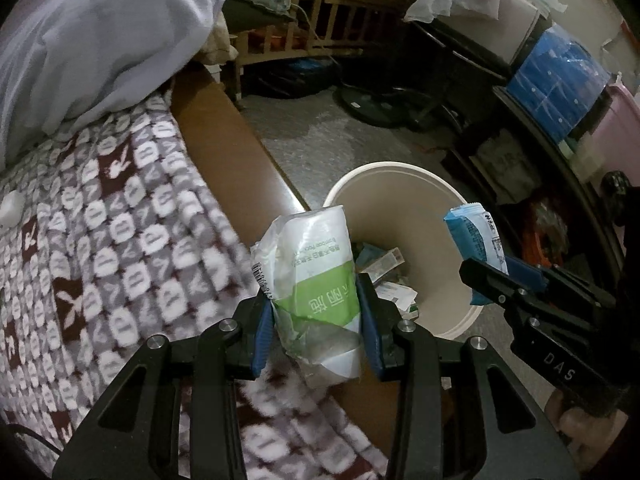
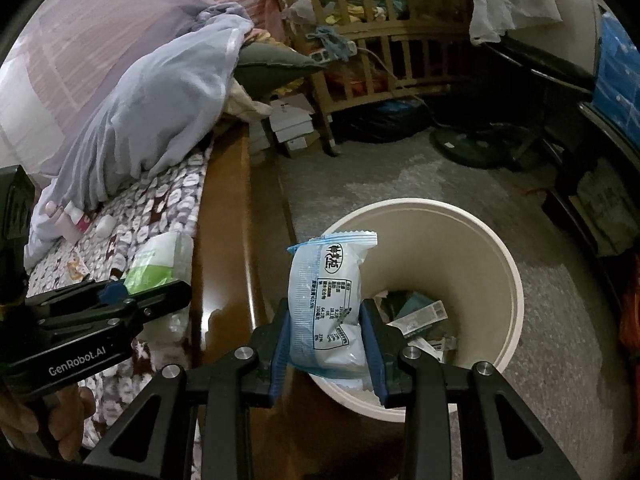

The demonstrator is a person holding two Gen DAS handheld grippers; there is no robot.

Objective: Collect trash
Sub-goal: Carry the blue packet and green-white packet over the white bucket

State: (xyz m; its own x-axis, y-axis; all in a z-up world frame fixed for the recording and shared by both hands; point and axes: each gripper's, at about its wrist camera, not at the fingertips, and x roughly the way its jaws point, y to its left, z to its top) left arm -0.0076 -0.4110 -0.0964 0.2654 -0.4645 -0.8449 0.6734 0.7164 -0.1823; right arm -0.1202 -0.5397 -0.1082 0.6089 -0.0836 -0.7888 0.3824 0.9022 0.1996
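1. The left gripper point(image 1: 316, 320) is clamped on a crinkled white-and-green plastic tissue packet point(image 1: 316, 280), its blue pads pressing the packet's lower half from both sides; the upper half stands free above the jaws, over the wooden bed edge point(image 1: 224, 128) and close to the bin's near rim
2. The right gripper point(image 2: 326, 344) is closed on a pale blue-and-white sealed snack wrapper point(image 2: 328, 300), pinched across its middle with the serrated top seam sticking up; in its own view it hangs over the near rim of the round cream plastic waste bin point(image 2: 508, 280)
3. The bin stands on the speckled grey floor point(image 2: 360, 184) just beside the bed and already holds some small cartons and wrappers at the bottom
4. Both pieces look very light and soft; the film is thin and probably slippery, and it dents under the pads instead of resisting
5. A mid-body pinch seems right, since the puffed centre gives the pads something to bite, whereas a flat seam could slide out
6. Neither looks fragile, so a firm squeeze should do no harm
7. Being so light, they may drift or cling to a pad on release, so letting go well inside the rim seems safer
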